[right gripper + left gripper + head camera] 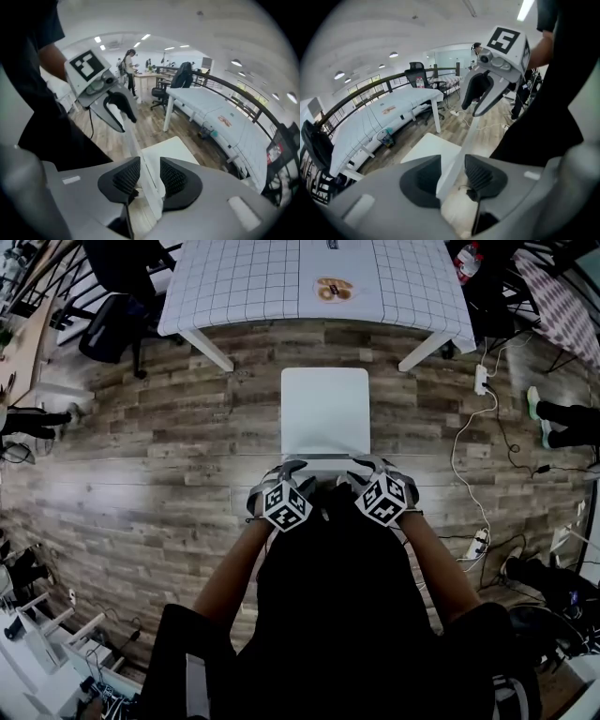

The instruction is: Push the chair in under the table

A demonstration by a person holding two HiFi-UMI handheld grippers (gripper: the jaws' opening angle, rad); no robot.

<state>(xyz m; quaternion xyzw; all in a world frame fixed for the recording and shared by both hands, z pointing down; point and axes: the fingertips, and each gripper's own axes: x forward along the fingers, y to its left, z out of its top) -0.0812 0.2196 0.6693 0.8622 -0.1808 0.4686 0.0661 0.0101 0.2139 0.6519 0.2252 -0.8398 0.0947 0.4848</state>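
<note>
As it stands on the wood floor (pixel 169 446), chair (pixel 325 413): white all over, flat squarish seat, thin straight back edge.
Chair place: seat stretches ahead of both hand-held grippers; back edge runs across from one to the other.
Left hand-held gripper (pixel 451 174): jaws spread, back edge standing between them.
Right hand-held gripper (pixel 145 178): jaws spread, back edge between them, close on both sides.
Counter (pixel 244 287): white grid cloth, beyond the chair from the hand-held grippers; a strip of floor shows between seat and counter.

Likely office: long table (pixel 244 282), swivel chairs (pixel 114 296)
</note>
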